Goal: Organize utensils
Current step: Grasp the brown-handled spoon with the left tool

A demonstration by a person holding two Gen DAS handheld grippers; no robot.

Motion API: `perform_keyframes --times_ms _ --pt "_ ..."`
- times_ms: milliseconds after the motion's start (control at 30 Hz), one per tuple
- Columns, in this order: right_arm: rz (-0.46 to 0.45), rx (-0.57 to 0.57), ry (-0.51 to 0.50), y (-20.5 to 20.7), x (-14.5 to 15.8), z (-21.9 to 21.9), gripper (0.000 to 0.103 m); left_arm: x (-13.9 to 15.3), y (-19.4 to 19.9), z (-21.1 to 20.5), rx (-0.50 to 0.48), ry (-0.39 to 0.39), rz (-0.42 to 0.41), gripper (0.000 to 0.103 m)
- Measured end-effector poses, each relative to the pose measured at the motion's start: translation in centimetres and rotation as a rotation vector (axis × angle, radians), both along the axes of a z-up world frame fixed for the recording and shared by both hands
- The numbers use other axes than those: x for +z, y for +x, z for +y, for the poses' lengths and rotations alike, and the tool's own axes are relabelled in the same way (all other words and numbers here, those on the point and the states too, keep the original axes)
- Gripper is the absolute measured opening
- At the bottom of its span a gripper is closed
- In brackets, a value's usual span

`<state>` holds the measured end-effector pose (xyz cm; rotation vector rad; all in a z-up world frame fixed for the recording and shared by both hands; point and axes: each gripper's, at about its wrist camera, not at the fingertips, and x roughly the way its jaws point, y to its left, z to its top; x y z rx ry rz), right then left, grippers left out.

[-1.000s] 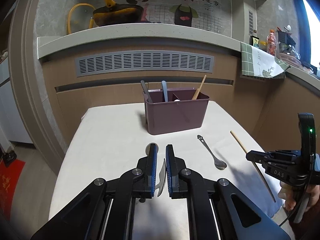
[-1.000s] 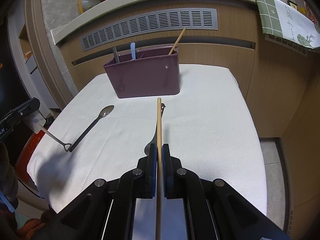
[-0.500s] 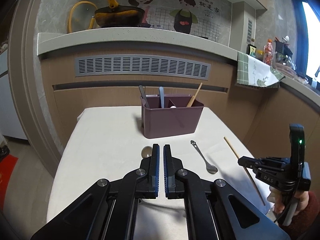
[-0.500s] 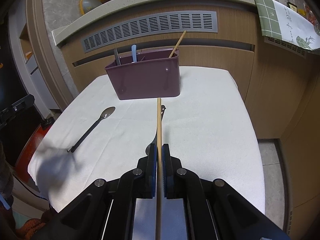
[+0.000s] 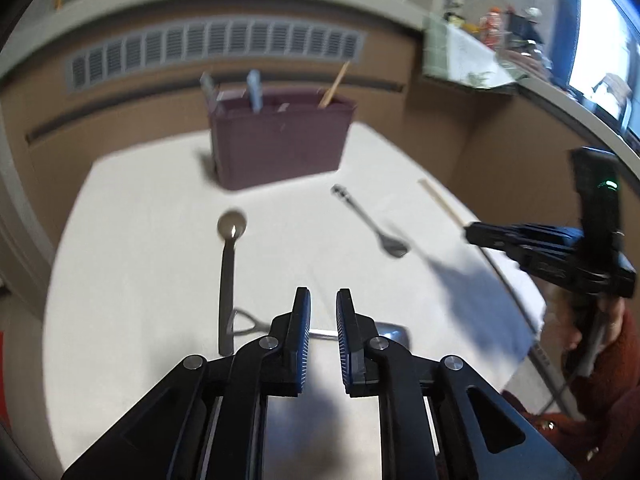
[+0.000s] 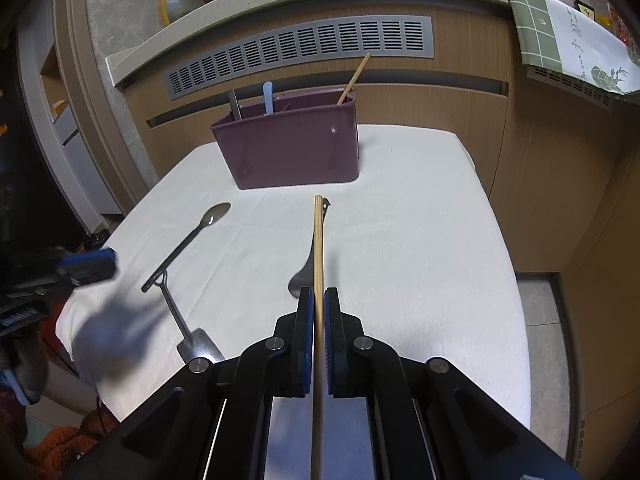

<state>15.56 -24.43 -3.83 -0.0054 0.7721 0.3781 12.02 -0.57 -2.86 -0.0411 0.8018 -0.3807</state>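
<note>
A purple caddy [image 5: 280,140] [image 6: 296,148] with several utensils upright in it stands at the far side of the white-clothed table [image 6: 420,240]. My right gripper [image 6: 319,296] [image 5: 472,232] is shut on a wooden chopstick [image 6: 319,248] [image 5: 440,202], which points at the caddy. Under that chopstick lies a silver spoon [image 6: 308,268] [image 5: 372,224]. A dark-handled spoon [image 5: 230,260] [image 6: 192,236] lies at the left. Its handle end touches a small metal spatula [image 6: 188,324] [image 5: 394,334] lying flat on the cloth. My left gripper [image 5: 322,300] [image 6: 88,266] hovers just over the spatula. Its jaws are opening and hold nothing.
A brown cabinet front with a grey vent grille [image 6: 300,46] rises behind the table under a stone counter. A green checked towel [image 6: 568,32] hangs at the right. The table's near edge drops off at the left [image 6: 80,344], where a red sleeve [image 5: 608,380] shows.
The small spatula, held in my left gripper a second ago, now lies on the cloth by the dark spoon's handle. My left gripper has dipped toward the table and its jaws have parted. The right gripper has not moved.
</note>
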Motion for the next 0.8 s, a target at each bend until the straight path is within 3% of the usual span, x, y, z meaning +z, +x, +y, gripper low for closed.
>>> perform_keyframes --times_ms 100,233,400,533,800 --pt "0.021 -0.009 -0.003 0.6 -0.6 -0.2 0.004 -1.3 3.0 1.3 0.063 -0.041 0.056 0.027" --pt "0.048 0.003 -0.003 1.8 -1.2 0.4 0.004 -2.5 8.2 1.1 0.092 0.069 0.06 0.036" --pt "0.061 0.018 -0.035 3.8 -1.9 1.1 0.004 -4.1 13.1 1.0 0.092 0.176 0.126 0.037" --pt "0.09 0.009 -0.021 6.1 -2.4 0.9 0.004 -5.4 15.1 0.8 0.062 0.192 0.186 0.037" --pt "0.069 -0.002 -0.055 8.6 -2.4 2.1 0.004 -5.3 16.1 0.0 0.072 0.213 0.186 0.033"
